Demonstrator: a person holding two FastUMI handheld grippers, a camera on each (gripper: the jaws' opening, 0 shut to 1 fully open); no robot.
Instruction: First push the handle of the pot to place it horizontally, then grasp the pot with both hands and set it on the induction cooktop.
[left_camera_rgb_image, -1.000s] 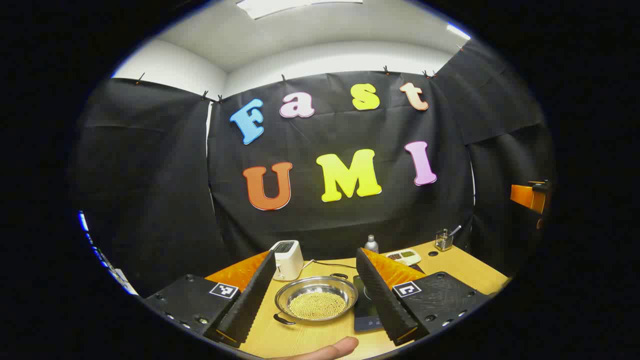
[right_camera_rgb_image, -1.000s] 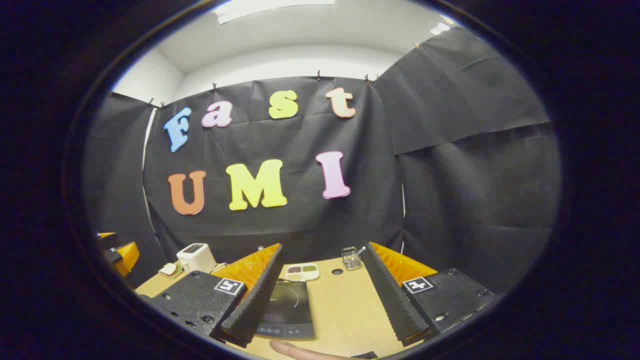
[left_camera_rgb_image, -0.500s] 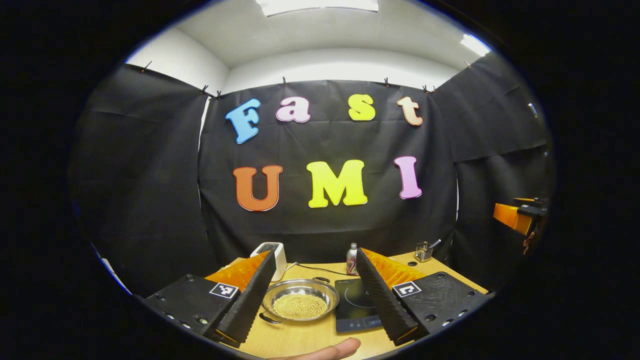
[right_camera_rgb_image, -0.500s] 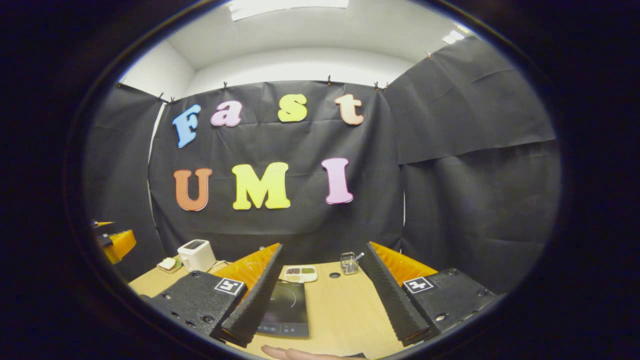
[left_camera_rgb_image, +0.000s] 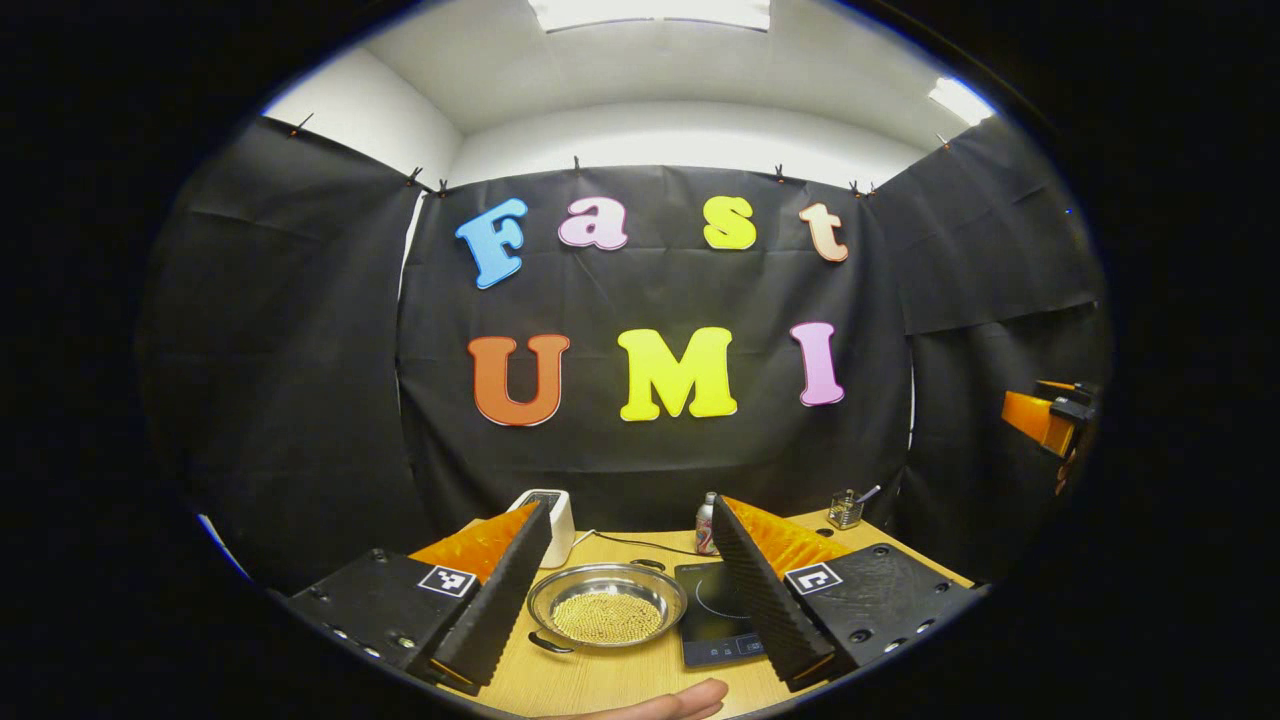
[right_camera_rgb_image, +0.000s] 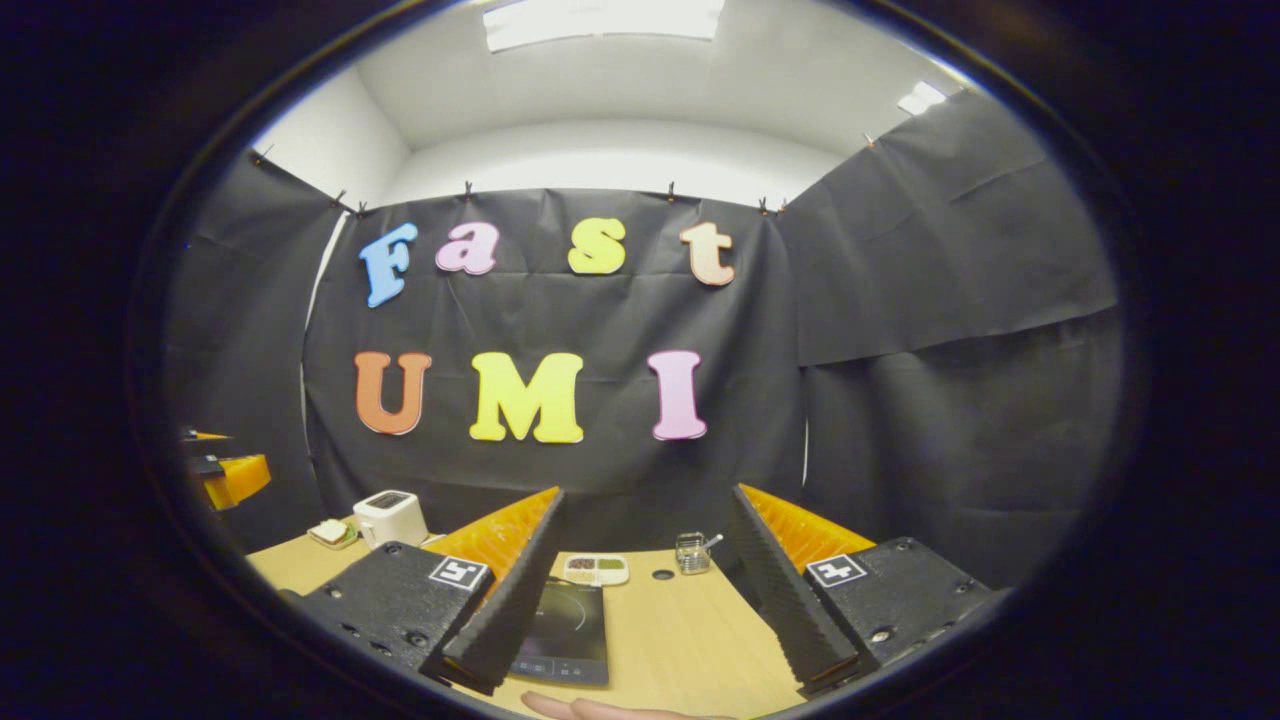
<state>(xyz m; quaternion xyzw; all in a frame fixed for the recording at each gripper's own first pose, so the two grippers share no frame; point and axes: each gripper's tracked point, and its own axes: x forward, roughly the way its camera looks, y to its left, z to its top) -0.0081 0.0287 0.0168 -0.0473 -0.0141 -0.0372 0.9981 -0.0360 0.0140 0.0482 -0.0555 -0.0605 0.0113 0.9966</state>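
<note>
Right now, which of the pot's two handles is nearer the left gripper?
The dark loop handle at the pot's near-left rim, by the left gripper. The other handle is at the far rim.

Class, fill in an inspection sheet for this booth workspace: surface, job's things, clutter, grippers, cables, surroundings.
Surface: wooden table.
Job's things: steel pot of small yellow beads sits left of the induction cooktop, not on it.
Clutter: toaster, bottle, glass holder, divided snack tray.
Grippers: left gripper and right gripper open, holding nothing.
Cables: black cord behind the pot.
Surroundings: black cloth wall, ceiling lights.
</note>
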